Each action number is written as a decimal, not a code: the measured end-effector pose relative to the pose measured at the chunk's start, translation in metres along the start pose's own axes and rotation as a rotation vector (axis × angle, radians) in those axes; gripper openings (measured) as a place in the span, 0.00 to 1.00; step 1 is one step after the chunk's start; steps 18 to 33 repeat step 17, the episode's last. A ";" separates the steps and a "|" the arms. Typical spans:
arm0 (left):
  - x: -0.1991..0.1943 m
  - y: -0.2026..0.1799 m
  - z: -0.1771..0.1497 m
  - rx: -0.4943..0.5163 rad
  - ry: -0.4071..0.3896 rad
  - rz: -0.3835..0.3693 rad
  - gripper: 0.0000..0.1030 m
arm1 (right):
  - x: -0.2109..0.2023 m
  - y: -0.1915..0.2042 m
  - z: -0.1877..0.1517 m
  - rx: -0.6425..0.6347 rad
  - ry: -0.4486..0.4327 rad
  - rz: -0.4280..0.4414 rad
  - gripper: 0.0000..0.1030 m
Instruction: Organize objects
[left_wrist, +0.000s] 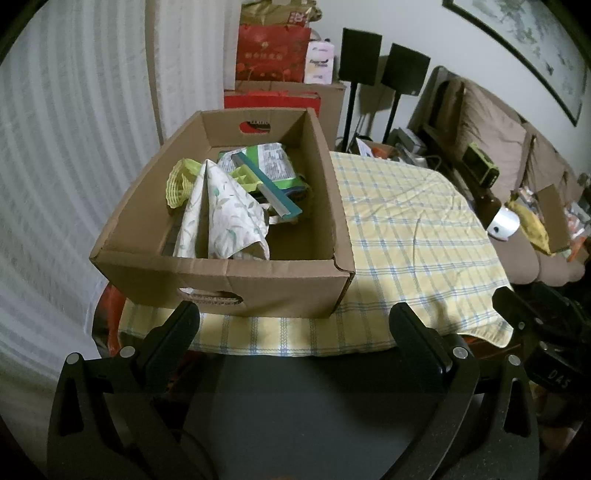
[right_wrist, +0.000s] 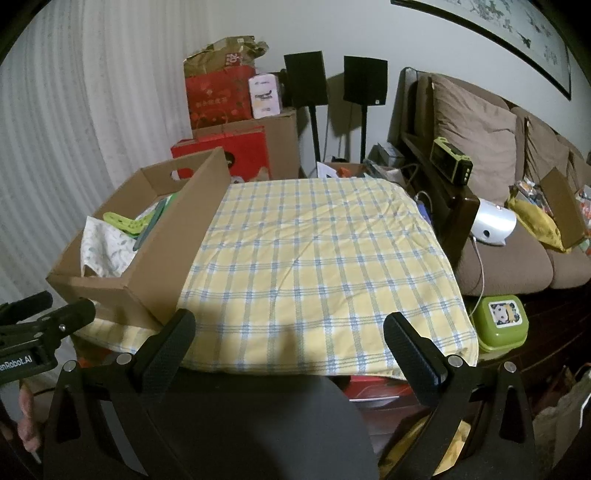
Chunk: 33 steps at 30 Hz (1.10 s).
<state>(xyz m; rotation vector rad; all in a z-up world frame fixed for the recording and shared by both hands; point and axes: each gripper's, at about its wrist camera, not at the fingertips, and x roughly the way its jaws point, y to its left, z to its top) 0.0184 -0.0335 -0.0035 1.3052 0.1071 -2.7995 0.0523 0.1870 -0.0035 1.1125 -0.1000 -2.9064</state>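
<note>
An open cardboard box (left_wrist: 280, 288) stands on the left part of a table covered by a yellow checked cloth (left_wrist: 406, 229). Inside lie a floral white cloth (left_wrist: 225, 210), a green snack packet (left_wrist: 273, 162), a teal squeegee (left_wrist: 266, 188) and a yellow-green mesh item (left_wrist: 177, 181). My left gripper (left_wrist: 295, 325) is open and empty, just in front of the box's near wall. My right gripper (right_wrist: 288, 332) is open and empty at the cloth's (right_wrist: 317, 251) near edge, right of the box (right_wrist: 155, 273). The left gripper's body (right_wrist: 40, 325) shows at the left of the right wrist view.
A brown sofa (right_wrist: 509, 266) with cushions, a white device (right_wrist: 493, 221) and a green radio (right_wrist: 452, 164) is at the right. A green lunch box (right_wrist: 500, 323) sits by the table's right corner. Red gift bags (right_wrist: 218, 96), cartons and two speakers (right_wrist: 306, 77) stand behind.
</note>
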 end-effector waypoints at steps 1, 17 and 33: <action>0.000 0.000 0.000 -0.001 0.000 0.001 1.00 | 0.000 0.000 0.000 0.000 0.000 0.000 1.00; 0.000 -0.003 -0.002 -0.007 0.000 0.005 1.00 | 0.002 -0.002 -0.003 0.000 0.002 -0.001 1.00; 0.000 -0.003 -0.002 -0.007 0.000 0.005 1.00 | 0.002 -0.002 -0.003 0.000 0.002 -0.001 1.00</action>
